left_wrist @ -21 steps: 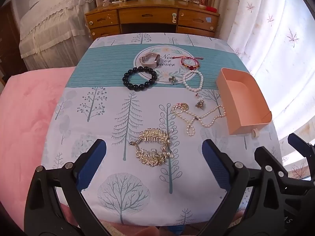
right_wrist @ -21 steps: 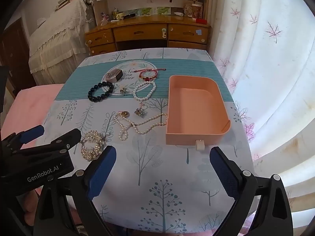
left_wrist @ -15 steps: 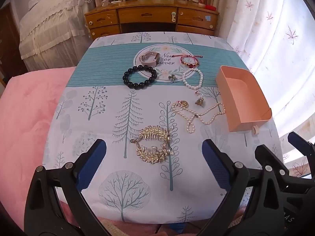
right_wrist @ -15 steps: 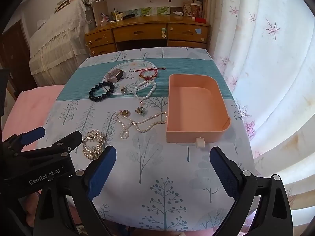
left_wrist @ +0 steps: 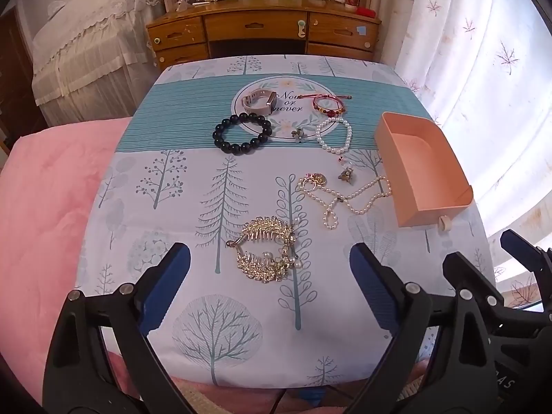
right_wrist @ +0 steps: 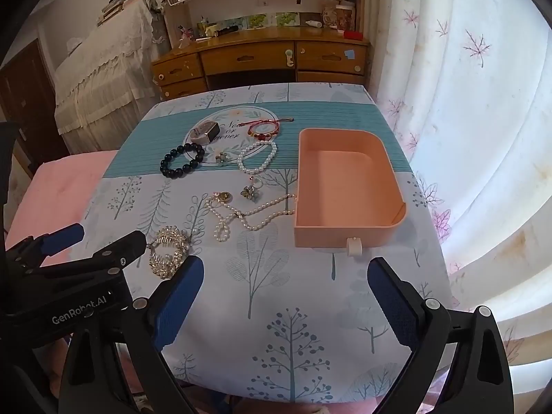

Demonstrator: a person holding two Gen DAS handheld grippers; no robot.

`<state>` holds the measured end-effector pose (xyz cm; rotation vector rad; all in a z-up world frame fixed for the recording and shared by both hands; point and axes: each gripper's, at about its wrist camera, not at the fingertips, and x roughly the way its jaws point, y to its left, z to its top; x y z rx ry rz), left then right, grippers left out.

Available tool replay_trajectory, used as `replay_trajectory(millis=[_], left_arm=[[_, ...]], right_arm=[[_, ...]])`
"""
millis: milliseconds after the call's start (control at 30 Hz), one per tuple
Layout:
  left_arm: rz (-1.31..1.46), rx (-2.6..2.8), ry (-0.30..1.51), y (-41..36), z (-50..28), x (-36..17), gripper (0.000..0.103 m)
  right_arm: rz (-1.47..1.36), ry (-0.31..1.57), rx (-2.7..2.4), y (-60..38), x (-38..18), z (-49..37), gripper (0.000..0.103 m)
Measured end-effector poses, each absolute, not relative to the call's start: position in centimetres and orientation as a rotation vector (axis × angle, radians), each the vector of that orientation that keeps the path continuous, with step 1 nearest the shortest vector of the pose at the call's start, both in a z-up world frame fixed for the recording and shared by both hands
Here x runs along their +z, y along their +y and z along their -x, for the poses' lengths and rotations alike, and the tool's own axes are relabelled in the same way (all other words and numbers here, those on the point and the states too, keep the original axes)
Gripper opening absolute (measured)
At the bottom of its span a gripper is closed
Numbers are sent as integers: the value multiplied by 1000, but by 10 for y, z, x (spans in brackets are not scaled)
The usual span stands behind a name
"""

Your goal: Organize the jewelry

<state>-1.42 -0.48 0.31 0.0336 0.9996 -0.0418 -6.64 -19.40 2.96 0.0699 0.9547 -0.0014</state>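
Peach tray [right_wrist: 348, 186] sits at about 3 o'clock on the table [left_wrist: 241, 338], nothing inside it, white knob facing the near edge. Compared with the earlier shots, both views have slid back a bit, so more of the near cloth shows and the jewelry looks slightly further up; none of the pieces themselves have shifted.

Left gripper [left_wrist: 269, 286] hangs over the near edge with jaws wide apart, gripping nothing, and the gold comb [left_wrist: 267, 253] lies just past its tips. Right gripper [right_wrist: 284, 296] is likewise spread wide and holding nothing, in front of the tray's knob.

Surface is a white cloth printed with trees, with a teal striped band at 12 o'clock. Pink bedding [left_wrist: 45, 214] at 9 o'clock, wooden desk [left_wrist: 265, 34] behind at 12, white curtains [right_wrist: 476, 110] at 3.

Count, as far as I can make out:
- one watch [left_wrist: 258, 101] on the round print
- three bracelets: dark beads [left_wrist: 241, 132], red cord [left_wrist: 327, 105], pearls [left_wrist: 334, 136]
- one pearl necklace [left_wrist: 348, 198], touching or nearly touching the tray's left wall
- one gold comb
- one gold pendant [left_wrist: 312, 181] at the necklace's far end
- two or three tiny charms [left_wrist: 346, 174], too small to identify
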Motion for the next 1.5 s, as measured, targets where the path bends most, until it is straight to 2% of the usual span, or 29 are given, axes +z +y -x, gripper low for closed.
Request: replay_trajectory(millis=[567,1500], left_arm=[[-35,-25,1022,-2,17,-3,92],[-28,-30,1029,2,21,-3,91]], right_arm=[[-80,956,31,-192,26,71,97],[-75,956,51,-184,27,72,90]])
